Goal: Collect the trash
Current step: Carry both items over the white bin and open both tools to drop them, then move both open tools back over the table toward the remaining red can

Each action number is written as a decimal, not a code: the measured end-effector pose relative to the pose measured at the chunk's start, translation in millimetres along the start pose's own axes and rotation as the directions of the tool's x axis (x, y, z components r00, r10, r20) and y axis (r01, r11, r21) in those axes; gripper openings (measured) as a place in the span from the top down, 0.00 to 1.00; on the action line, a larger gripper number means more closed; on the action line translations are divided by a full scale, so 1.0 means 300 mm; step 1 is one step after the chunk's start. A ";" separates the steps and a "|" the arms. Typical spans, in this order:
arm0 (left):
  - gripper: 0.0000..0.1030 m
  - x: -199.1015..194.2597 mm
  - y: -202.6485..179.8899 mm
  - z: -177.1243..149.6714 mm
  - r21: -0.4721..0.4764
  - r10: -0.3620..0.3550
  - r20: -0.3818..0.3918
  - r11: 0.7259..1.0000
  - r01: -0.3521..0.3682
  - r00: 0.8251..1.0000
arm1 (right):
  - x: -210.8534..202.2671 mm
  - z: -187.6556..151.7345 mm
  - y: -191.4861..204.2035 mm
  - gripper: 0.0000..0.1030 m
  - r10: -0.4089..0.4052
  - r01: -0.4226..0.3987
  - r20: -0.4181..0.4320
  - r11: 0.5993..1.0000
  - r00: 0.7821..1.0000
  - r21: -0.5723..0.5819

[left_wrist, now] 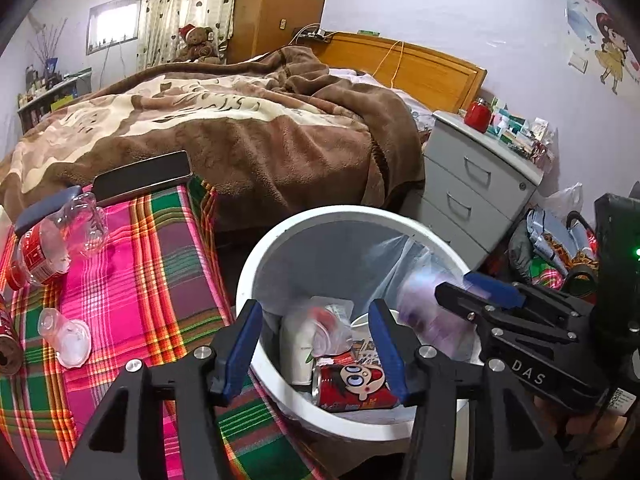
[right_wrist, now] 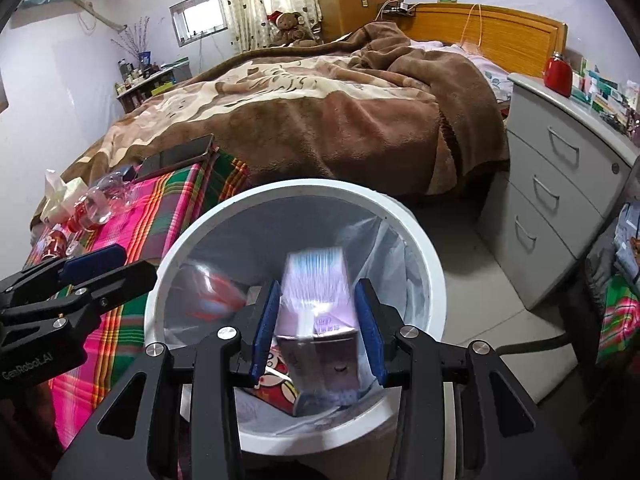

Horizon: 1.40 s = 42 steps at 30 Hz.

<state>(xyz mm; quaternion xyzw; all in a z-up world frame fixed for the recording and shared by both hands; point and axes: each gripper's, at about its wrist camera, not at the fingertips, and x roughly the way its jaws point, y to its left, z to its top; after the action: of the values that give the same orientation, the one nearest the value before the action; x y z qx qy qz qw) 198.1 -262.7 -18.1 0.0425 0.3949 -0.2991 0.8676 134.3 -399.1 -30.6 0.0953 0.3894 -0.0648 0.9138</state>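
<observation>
Grippers, L (left_wrist: 316, 350) & R (right_wrist: 316, 326), both unclenched over bin (left_wrist: 256, 264), carton (right_wrist: 316, 280) loose.

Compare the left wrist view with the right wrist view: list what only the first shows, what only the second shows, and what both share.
Only the left wrist view: a cartoon wall sticker, and a clear plastic cup lying on the plaid cloth.

Only the right wrist view: a pale tissue pack, and a blurred purple carton between the open right claw.

Both: the white bin, the red cartoon can inside it, the bed, the grey drawer unit and the open left claw.
</observation>
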 end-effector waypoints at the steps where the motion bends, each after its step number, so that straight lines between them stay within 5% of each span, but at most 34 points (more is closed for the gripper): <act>1: 0.46 -0.004 0.001 -0.001 0.003 0.006 0.002 1.000 -0.006 1.000 | -0.008 -0.002 -0.002 0.52 0.003 -0.003 0.006 1.000 1.000 0.004; 22: 0.40 -0.184 0.117 -0.067 -0.071 0.067 0.073 0.996 -0.062 0.995 | -0.083 -0.010 0.093 0.52 0.040 -0.039 0.064 0.999 0.997 -0.016; 42: 0.40 -0.418 0.398 -0.183 -0.209 0.228 0.136 0.958 -0.197 0.964 | -0.102 -0.027 0.325 0.52 0.152 -0.141 0.084 0.982 0.985 -0.127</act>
<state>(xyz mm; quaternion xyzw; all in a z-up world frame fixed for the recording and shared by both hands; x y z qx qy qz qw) 164.0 -87.4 14.0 -0.0236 0.3451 -0.1667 0.9233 126.3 -301.2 -1.9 0.0653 0.3413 0.0218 0.9374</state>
